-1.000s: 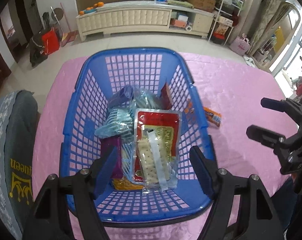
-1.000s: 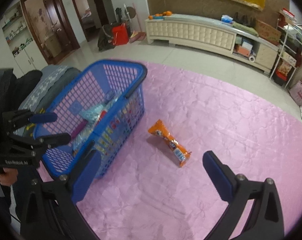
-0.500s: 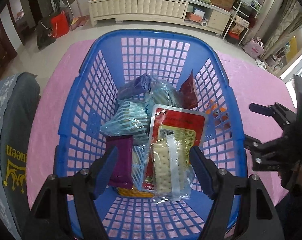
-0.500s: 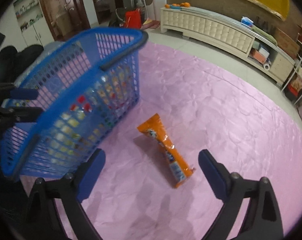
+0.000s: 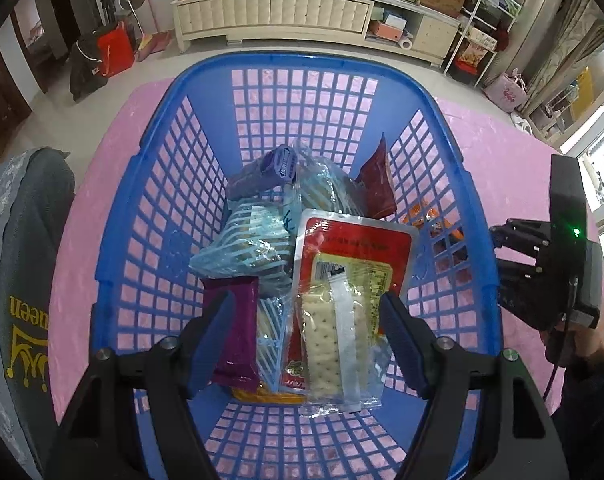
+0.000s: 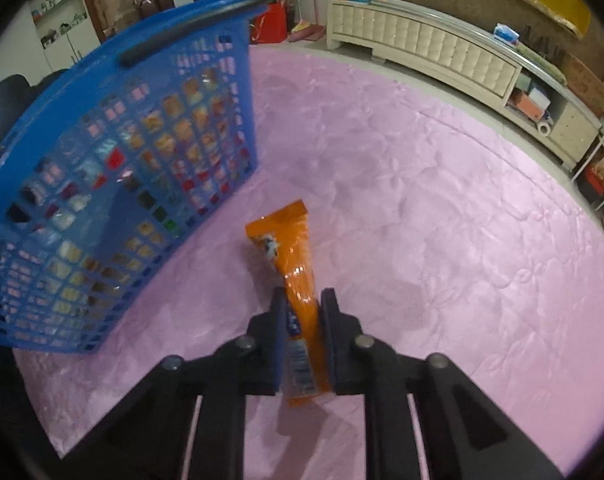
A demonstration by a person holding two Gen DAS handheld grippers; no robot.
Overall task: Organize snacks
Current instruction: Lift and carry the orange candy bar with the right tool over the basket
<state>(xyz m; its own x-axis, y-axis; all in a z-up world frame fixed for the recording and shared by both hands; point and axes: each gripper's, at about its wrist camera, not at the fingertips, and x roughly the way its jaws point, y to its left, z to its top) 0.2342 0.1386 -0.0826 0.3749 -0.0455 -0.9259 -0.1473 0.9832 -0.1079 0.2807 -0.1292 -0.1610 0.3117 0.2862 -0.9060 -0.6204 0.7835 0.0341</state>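
right gripper (image 6: 302,312) clamped on orange snack pack (image 6: 292,264) lying on pink cloth (image 6: 422,200) beside blue basket (image 6: 114,152). left gripper (image 5: 306,320) wide open, empty, over basket. lift straight, clear rim b4 dropping in.

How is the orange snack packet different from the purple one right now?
The orange snack packet lies on the pink cloth outside the blue basket, while the purple packet is inside the basket among other snacks. The right gripper is shut on the orange packet; the purple one is ungripped, beside the open left gripper. Both are slim sealed wrappers.
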